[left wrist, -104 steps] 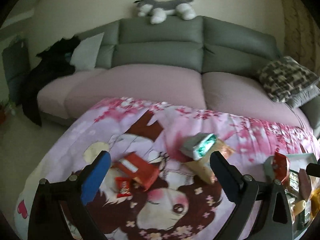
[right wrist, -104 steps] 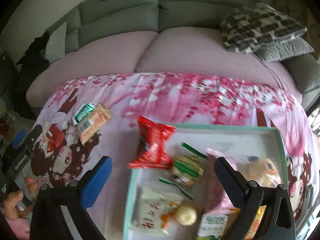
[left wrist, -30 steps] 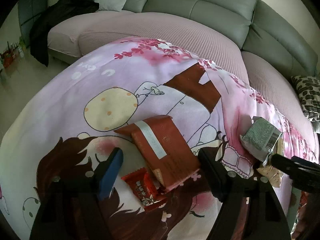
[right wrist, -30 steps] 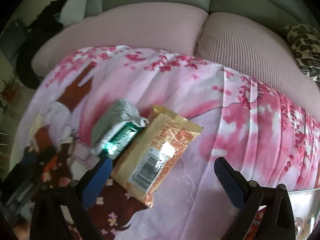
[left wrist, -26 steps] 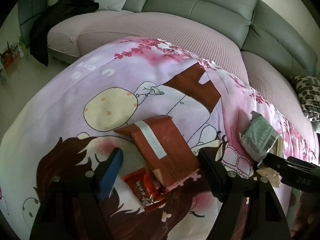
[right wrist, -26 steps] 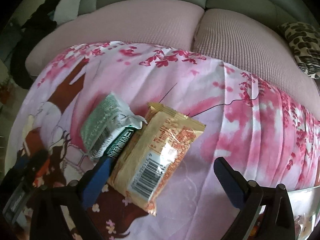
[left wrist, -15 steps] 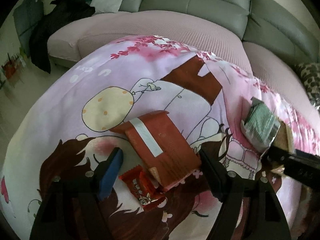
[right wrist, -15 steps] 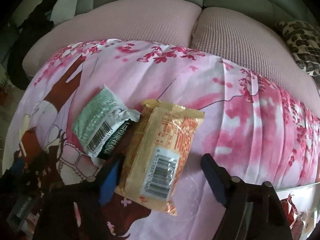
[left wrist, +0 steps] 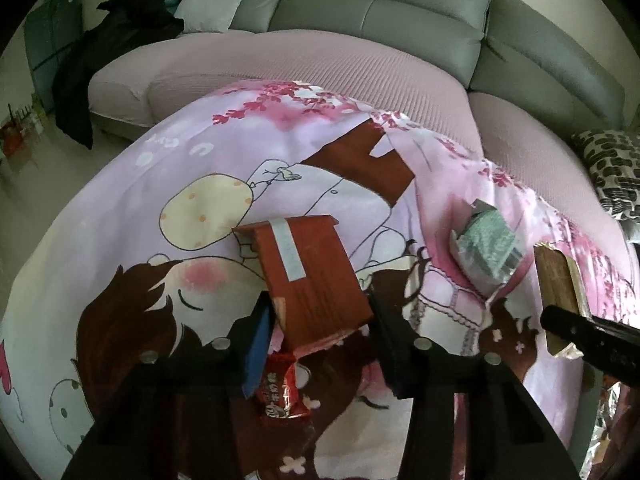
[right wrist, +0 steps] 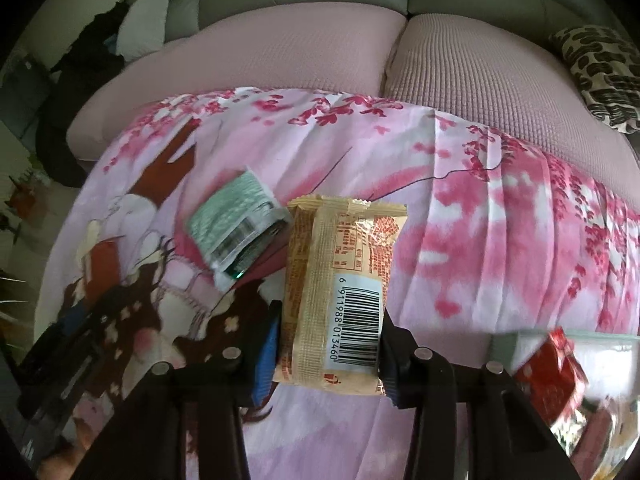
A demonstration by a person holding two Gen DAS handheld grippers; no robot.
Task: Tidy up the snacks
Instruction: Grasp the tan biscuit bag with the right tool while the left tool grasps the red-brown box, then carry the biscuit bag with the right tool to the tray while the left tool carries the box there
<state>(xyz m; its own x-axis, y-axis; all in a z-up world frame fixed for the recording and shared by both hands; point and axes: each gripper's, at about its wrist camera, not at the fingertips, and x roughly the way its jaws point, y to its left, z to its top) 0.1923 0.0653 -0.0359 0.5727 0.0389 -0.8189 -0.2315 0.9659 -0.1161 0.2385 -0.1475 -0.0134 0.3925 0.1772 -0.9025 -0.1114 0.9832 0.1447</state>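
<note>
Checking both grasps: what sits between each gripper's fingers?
Right wrist view: the yellow snack pack fills the right gripper. Left wrist view: the brown-red packet sits in the closing left gripper.

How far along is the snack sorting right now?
Done: a red packet and other snacks sit in the tray. In hand: the right tongs are shut on the yellow packet; the left tongs are closing around the dark red packet. Left on the cloth: the green packet and a small red wrapper.
</note>
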